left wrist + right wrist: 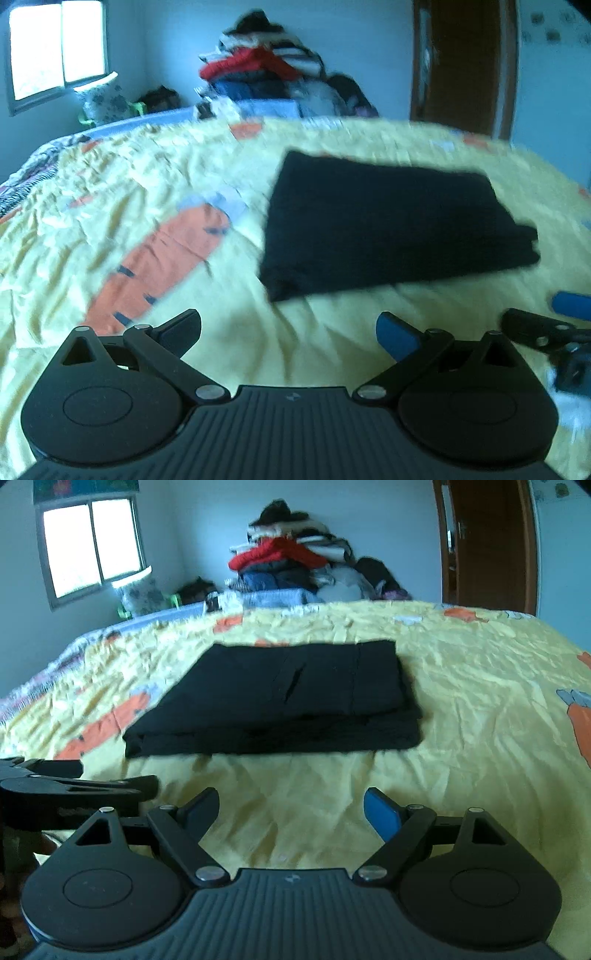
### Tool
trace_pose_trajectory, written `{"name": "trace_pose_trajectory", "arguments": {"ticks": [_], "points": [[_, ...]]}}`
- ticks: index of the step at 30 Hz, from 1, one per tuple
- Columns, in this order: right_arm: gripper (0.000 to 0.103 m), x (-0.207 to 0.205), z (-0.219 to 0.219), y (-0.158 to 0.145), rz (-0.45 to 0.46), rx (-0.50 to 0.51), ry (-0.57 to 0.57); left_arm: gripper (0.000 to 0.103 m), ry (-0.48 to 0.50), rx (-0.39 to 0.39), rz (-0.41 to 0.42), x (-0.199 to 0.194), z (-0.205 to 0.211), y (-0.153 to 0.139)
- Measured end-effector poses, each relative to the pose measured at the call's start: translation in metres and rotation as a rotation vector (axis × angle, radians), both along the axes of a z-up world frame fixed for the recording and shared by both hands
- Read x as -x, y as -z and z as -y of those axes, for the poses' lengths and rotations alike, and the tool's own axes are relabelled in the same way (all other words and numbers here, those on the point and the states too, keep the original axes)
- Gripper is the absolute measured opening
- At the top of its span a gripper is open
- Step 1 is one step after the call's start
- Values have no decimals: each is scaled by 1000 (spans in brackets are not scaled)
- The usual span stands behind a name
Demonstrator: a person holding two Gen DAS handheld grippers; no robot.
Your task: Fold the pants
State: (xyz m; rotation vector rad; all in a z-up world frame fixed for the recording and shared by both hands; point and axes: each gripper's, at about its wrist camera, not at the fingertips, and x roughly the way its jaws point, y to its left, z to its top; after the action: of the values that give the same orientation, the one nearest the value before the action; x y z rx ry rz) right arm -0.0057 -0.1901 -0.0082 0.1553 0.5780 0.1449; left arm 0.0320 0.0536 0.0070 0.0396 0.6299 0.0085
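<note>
I see the pants point(280, 698) folded into a flat black rectangle with stacked layers, lying on the bed point(480, 686) at the centre of the right wrist frame. In the left wrist frame they sit right of centre. The bedspread is yellow with orange carrot prints point(159, 262).

My right hand-held gripper point(290, 814), at the bottom of its frame, stands with its 2 fingers spread wide and nothing between them; bare bedspread separates it from the pants' near edge. My left hand-held gripper point(288, 334) is likewise spread wide and empty, near the pants' lower left corner but apart from it.

Each gripper shows at the other frame's edge: the left at lower left of the right wrist frame, the right at lower right of the left wrist frame.

A clothes pile point(295, 561) stands beyond the bed at upper centre, a window point(88, 546) at upper left, a door point(487, 542) at upper right.
</note>
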Motion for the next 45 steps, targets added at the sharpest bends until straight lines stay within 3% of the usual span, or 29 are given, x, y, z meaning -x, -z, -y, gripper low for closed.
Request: {"name": "trace_pose_trajectory", "arguments": {"ticks": [5,9,13,16,18,20,24,26,27,31,35,36,38,40,41,42,44,45], "points": [[86,-16,35,-13,61,-29,71,102,-54,43,6,-23,-22,-14],[86,-48,72,-13,4,-191,80,101,-92,102,-57,-45,-43,-9],[86,-83,98,5,-89,-362,93,102,-85,203,-95,-60,-64,-5],[85,-98,108,12,-94,-454,95,99,-106,278,-120,-72,-77,-3],[73,-105,108,12,-103,-476,78,100,-121,292,-143,-82,-82,0],[60,-107,103,10,-104,-418,82,101,-119,254,-149,-89,-81,1],[60,-93,107,5,-44,-370,105,96,-128,39,-114,-91,-69,4],[61,-88,112,0,-22,-386,109,91,-128,-14,-117,-92,-67,8],[61,-84,111,-5,0,-353,117,84,-135,-4,-108,-88,-69,7],[61,-77,88,-23,72,-110,100,86,-113,120,14,-71,-71,-17],[60,-75,67,-30,100,74,70,91,80,238,39,-77,-51,-35],[60,-75,68,-29,93,71,70,91,119,270,23,-82,-44,-35],[60,-77,77,-22,56,-29,55,91,169,304,-19,-93,-30,-29],[58,-83,85,-11,3,-121,49,88,168,244,-66,-105,-16,-15],[52,-85,85,-7,-10,-122,52,83,127,182,-96,-111,-13,-5],[49,-86,84,-4,-20,-120,42,85,87,145,-113,-114,-14,4],[49,-85,79,-2,-25,-111,7,89,72,167,-64,-111,-26,16],[49,-84,75,-2,-23,-86,-26,89,76,141,-54,-109,-26,17]]}}
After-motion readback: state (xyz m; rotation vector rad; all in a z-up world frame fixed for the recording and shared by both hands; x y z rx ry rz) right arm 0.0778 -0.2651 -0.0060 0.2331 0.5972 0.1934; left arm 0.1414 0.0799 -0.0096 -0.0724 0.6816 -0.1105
